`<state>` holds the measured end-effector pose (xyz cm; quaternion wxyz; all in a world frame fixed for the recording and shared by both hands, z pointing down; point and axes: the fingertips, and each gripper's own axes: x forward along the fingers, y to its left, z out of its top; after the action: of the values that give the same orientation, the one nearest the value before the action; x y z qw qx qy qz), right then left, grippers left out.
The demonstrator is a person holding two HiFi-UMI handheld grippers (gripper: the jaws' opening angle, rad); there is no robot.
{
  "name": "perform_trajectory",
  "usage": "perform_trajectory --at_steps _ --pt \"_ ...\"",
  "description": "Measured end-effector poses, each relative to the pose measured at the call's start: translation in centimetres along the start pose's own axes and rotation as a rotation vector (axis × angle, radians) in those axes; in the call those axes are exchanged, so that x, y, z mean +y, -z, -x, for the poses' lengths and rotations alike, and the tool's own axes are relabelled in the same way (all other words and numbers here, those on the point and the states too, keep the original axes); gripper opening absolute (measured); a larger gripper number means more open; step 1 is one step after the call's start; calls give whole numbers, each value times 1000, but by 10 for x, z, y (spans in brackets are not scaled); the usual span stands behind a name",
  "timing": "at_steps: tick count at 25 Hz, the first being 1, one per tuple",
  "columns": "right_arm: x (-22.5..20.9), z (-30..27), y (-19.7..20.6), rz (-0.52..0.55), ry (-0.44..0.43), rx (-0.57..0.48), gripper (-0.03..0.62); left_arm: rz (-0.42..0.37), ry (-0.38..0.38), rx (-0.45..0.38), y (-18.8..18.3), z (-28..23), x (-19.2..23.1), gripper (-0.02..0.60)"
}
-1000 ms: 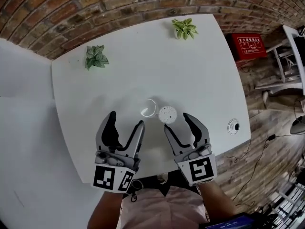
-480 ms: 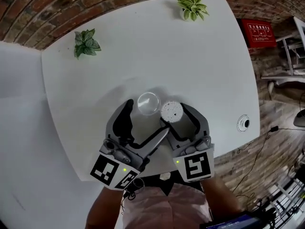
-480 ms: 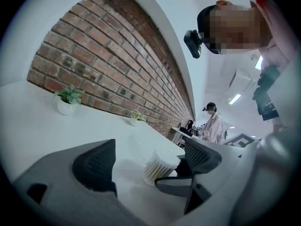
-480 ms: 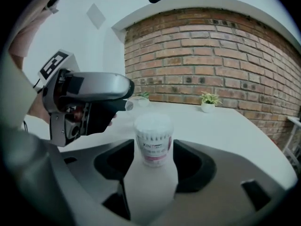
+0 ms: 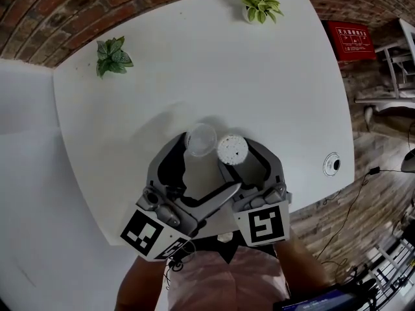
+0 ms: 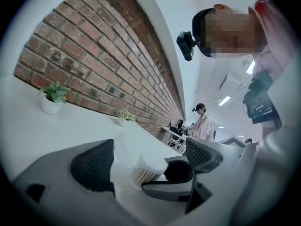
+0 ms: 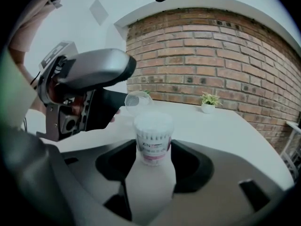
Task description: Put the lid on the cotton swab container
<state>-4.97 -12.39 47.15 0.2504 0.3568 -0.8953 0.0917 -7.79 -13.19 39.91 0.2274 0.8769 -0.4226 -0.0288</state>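
1. Brick wall [image 5: 97, 5] runs along the far side at 12 o'clock, behind a white rounded table [image 5: 130, 128]. Two small potted green plants stand near that far edge, one at 10 o'clock [image 5: 111, 56] and one at 1 o'clock [image 5: 259, 5].
2. Down near the table's 6 o'clock edge stands the clear cylindrical cotton swab container [image 5: 231, 149], upright and uncovered, packed to the brim with white swab heads.
3. And the right gripper [image 5: 240, 155] is on it! The container stands squarely between the two dark pads. The jaws have just been closing, and in the right gripper view the pads look pressed against its sides.
4. The clear round plastic lid [image 5: 200, 139] sits on the table at the container's 10 o'clock, just beside it. Whether the two touch I cannot tell.
5. The left gripper [image 5: 209, 164] gapes wide, its jaws having just been opening, and nothing is pinched. One finger reaches up to the lid's 8 o'clock side, just beside its rim, and the other slants off toward the right gripper. The lid lies at the mouth of those jaws.
6. Off the table at 2 o'clock, a red box [image 5: 350, 41] sits on the floor.
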Motion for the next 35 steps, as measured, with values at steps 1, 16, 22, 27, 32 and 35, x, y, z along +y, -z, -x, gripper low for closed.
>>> perform_trajectory --at_steps 1,16,22,27,32,35 --pt "0 0 0 2 -1 2 236 -5 6 3 -1 0 -3 489" --pt "2 1 -1 13 -12 -8 236 -80 81 90 -1 1 -39 488" --pt "14 10 48 6 -55 104 235 -94 130 117 -1 0 -54 488" --pt "10 10 32 21 -57 62 233 -91 148 130 -1 1 -63 480" --pt "3 10 18 41 -27 -2 233 -88 173 131 -2 3 -72 472" --pt "2 11 15 47 -25 -13 233 -95 177 146 1 2 -73 469"
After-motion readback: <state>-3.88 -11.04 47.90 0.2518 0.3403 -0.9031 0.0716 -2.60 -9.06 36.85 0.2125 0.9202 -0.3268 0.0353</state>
